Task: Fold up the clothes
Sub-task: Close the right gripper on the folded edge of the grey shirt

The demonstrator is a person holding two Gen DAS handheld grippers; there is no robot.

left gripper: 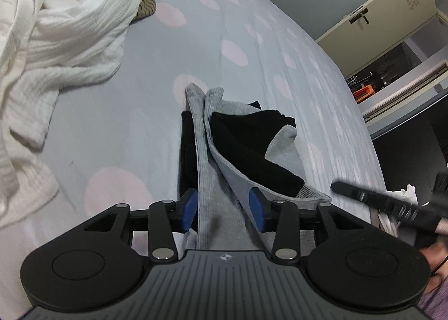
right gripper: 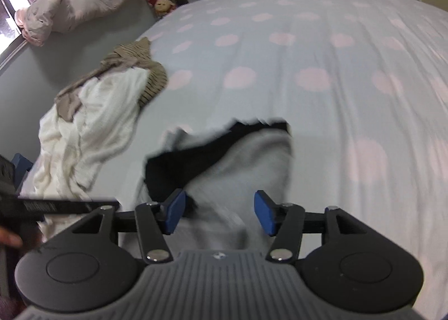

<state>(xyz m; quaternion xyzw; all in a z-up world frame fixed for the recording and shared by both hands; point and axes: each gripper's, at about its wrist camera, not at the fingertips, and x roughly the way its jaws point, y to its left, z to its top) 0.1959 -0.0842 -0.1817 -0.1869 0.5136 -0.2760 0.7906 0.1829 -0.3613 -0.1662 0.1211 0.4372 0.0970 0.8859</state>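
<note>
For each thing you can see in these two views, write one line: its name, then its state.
Grey and black garment: partly folded, flat on bed.
White garment: crumpled, unfolded.
Striped brown garment: bunched under the white one.
Left gripper: jaws open, grey fabric between.
Right gripper: jaws open, holding nothing.
Door: open.

Grey-and-black garment (left gripper: 224, 157) – pale blue bedsheet (left gripper: 156, 129), pink dots – white cloth (left gripper: 64, 40).

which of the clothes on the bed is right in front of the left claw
The grey and black garment, lying between the left claw; the white garment is heaped further away.
</note>
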